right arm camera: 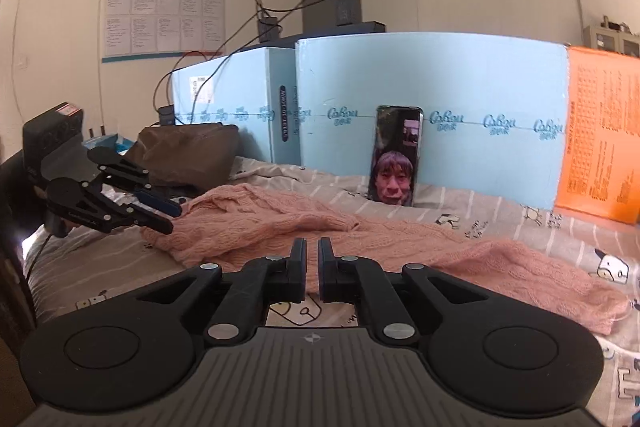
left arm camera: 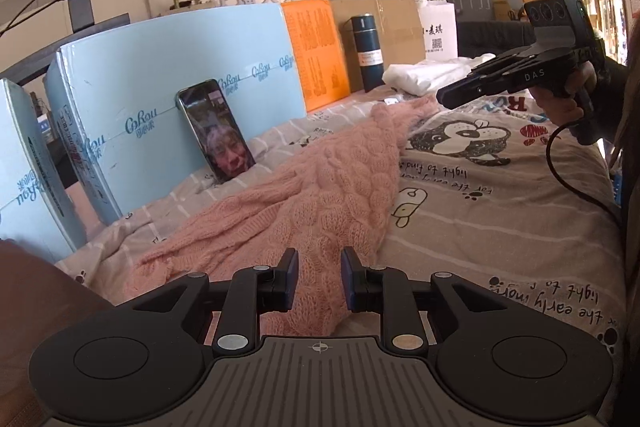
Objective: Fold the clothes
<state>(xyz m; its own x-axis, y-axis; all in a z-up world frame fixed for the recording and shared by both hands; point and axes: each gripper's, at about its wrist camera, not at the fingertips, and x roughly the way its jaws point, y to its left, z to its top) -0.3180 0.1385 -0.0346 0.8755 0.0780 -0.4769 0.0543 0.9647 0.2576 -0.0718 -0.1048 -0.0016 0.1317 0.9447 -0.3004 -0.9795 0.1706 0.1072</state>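
Observation:
A pink cable-knit sweater (left arm camera: 320,187) lies spread lengthwise on the cartoon-print bedsheet (left arm camera: 500,211). My left gripper (left arm camera: 319,259) is open and hovers just over the sweater's near end, holding nothing. It also shows in the right wrist view (right arm camera: 170,217), at the sweater's (right arm camera: 312,227) left end. My right gripper (right arm camera: 313,247) is nearly shut with a thin gap and empty, in front of the sweater's middle. In the left wrist view the right gripper (left arm camera: 444,95) hangs in the air above the sweater's far end.
A phone (left arm camera: 218,131) leans on light blue boxes (left arm camera: 160,99) behind the sweater. An orange box (left arm camera: 316,51), a dark cylinder (left arm camera: 366,51) and white cloth (left arm camera: 432,75) stand at the far end. A brown garment (right arm camera: 188,151) lies at the other end.

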